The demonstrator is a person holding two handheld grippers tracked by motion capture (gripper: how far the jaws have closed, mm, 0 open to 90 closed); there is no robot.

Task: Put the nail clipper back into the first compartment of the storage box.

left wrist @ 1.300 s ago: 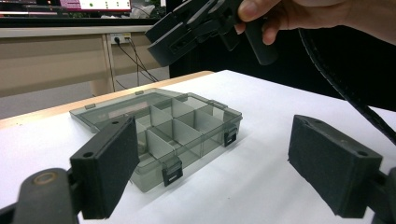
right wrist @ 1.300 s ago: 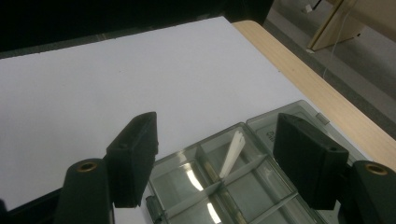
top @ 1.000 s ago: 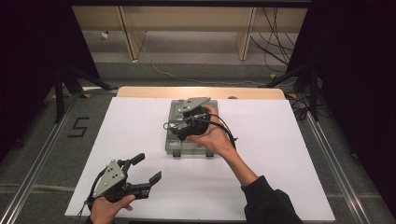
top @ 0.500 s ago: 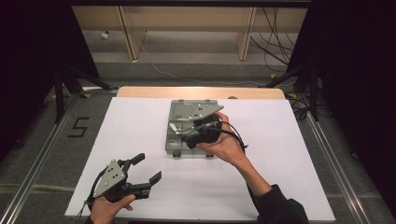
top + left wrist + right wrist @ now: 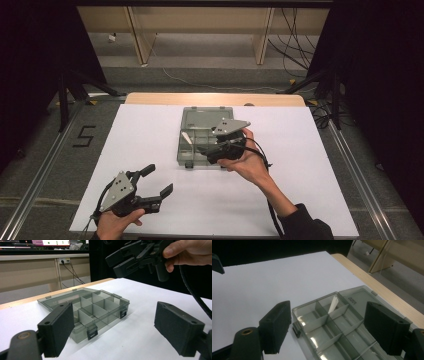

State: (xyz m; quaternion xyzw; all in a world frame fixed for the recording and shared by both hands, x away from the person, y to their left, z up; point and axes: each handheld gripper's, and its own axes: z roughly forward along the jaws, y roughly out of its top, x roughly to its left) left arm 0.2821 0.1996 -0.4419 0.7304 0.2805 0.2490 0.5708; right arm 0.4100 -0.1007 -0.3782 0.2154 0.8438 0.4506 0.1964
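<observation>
- Above the open compartment box [image 5: 200, 137], the right hand [image 5: 250, 162] tilts the right gripper [image 5: 212, 147] down, jaws spread wide, holding nothing; box below, untouched.
- Near the box's front-left, the left gripper [image 5: 157, 180] rests low, jaws wide.

Compartment box [image 5: 200, 137]: 1
White strip [image 5: 333, 304] in box: 1
Handheld grippers: 2, left gripper [image 5: 152, 181], right gripper [image 5: 204, 148]
</observation>
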